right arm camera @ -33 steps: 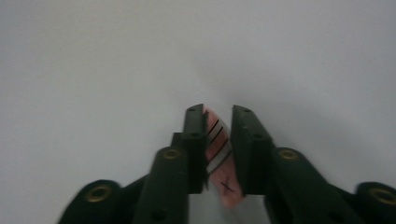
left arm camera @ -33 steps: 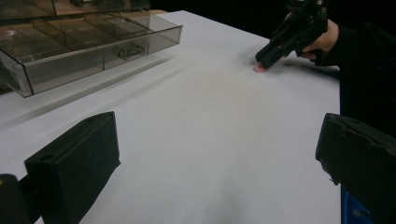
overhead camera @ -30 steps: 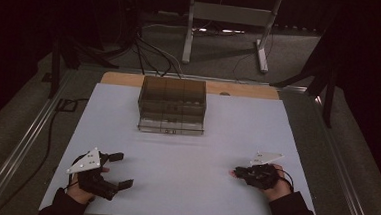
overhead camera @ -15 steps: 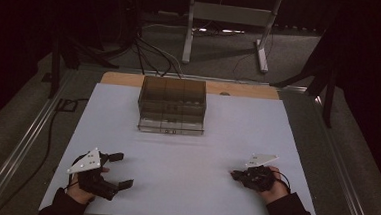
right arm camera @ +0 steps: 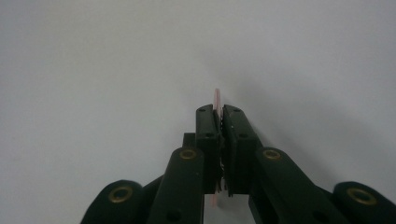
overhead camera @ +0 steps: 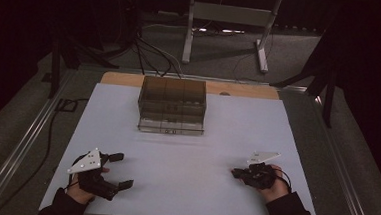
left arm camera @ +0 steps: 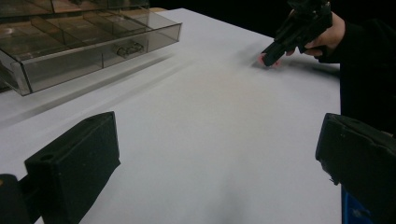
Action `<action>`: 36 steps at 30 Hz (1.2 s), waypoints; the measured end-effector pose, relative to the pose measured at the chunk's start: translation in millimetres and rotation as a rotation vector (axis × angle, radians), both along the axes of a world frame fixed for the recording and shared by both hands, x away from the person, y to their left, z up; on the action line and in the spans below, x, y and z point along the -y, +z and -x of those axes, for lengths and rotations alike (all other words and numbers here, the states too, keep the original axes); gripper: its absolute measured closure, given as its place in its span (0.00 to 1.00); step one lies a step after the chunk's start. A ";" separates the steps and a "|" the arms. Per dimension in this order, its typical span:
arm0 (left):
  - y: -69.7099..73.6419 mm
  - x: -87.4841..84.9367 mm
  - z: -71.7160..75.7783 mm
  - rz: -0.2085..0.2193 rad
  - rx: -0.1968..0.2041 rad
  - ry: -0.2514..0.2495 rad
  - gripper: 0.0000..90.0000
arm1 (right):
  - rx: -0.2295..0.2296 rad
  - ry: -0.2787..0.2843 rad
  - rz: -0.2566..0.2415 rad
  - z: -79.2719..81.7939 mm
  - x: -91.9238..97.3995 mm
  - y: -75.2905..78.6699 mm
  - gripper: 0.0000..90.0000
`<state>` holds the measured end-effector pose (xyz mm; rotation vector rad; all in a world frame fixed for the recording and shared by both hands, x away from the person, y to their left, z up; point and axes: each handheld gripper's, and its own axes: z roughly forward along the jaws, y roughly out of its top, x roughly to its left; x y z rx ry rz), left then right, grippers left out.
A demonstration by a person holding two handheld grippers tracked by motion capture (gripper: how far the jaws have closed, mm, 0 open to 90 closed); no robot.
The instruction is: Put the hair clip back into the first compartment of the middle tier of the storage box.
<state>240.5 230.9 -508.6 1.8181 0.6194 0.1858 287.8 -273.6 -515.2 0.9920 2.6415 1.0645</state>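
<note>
My right gripper rests low over the white table at the near right, tip pointing left. Its jaws are shut on a thin pink piece that stands on edge between the pads and sticks out past the tips. From the left gripper view, that pink piece touches the table under the right gripper. My left gripper sits at the near left, open wide with nothing between its fingers. A smoky clear drawer organizer stands at the far middle of the table.
In the left gripper view the organizer has a drawer pulled out, with a small metal part in one compartment. The white tabletop spreads between the two hands. Stands and cables lie on the floor beyond the table.
The right gripper has tilted slightly over the same spot, its grey plate shifting a little. The left gripper has not moved.
</note>
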 end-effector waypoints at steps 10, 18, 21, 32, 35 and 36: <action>-0.5 0.2 -0.6 0.001 -0.002 0.000 0.01 | -0.008 -0.020 -0.008 -1.6 -1.6 5.2 0.95; -0.5 0.3 -0.6 0.001 -0.001 -0.002 0.01 | -0.010 -0.022 -0.005 -4.5 -5.8 9.6 0.95; -0.2 -0.1 -0.7 0.003 0.001 -0.003 0.01 | -0.011 -0.020 -0.002 -5.6 -7.8 11.8 0.95; 0.2 -0.4 -1.0 0.008 0.000 -0.004 0.01 | -0.014 -0.019 -0.007 -8.5 -13.2 16.6 0.95; 0.2 -0.1 -0.7 0.008 -0.001 -0.004 0.01 | -0.010 -0.018 -0.012 -10.0 -14.8 20.4 0.95; 0.2 -0.1 -0.7 0.008 -0.001 -0.004 0.01 | -0.010 -0.018 -0.012 -10.0 -14.8 20.4 0.95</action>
